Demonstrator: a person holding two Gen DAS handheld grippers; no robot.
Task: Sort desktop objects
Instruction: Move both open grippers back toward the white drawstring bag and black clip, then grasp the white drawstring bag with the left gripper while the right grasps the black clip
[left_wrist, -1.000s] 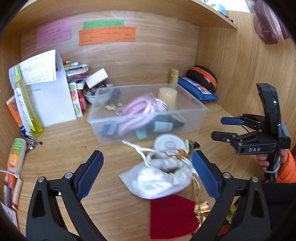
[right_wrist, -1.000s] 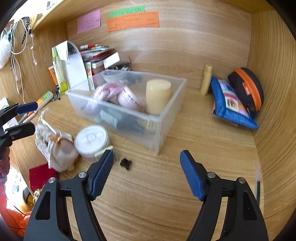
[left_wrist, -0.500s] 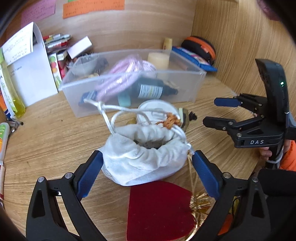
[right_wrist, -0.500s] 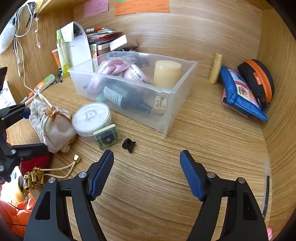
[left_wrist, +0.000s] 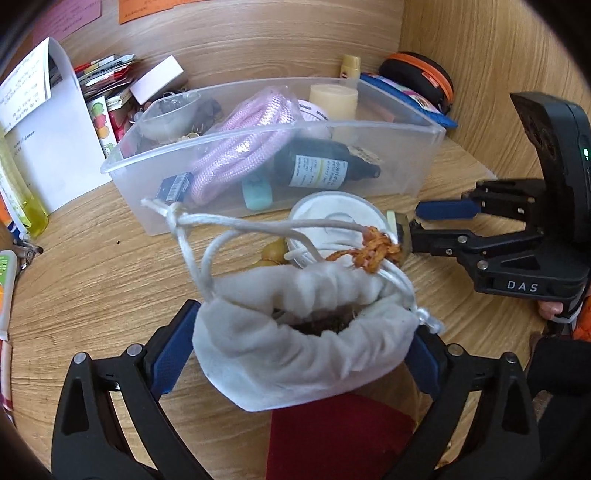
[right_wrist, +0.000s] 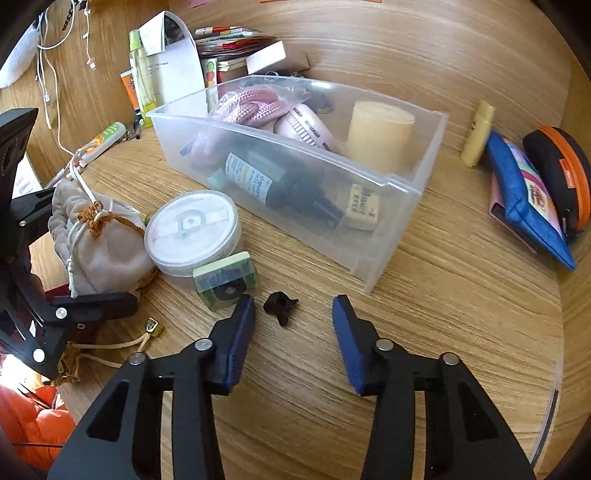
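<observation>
A white drawstring pouch (left_wrist: 303, 354) with an orange knot sits between the fingers of my left gripper (left_wrist: 297, 358); the jaws stand wide and I cannot tell whether the pads touch it. From the right wrist view the same pouch (right_wrist: 99, 251) lies between the left gripper's fingers (right_wrist: 92, 247). My right gripper (right_wrist: 293, 328) is closing, with a small black clip (right_wrist: 280, 302) lying just ahead between its tips, untouched. A green block (right_wrist: 225, 280) and a round white container (right_wrist: 192, 229) lie beside it. The clear bin (right_wrist: 388, 221) holds a pink rope, a dark bottle and a candle.
A red felt heart (left_wrist: 340, 443) and a gold-tipped cord (right_wrist: 151, 326) lie near the desk's front edge. A blue pouch (right_wrist: 524, 195), a black-and-orange case (right_wrist: 561, 170) and a cream tube (right_wrist: 478, 133) sit at the right wall. Papers and a yellow bottle (right_wrist: 140, 74) crowd the back left.
Both grippers have come down and forward. The pouch now lies between the left fingers. The right jaws have narrowed and the black clip is now just ahead of their tips.
</observation>
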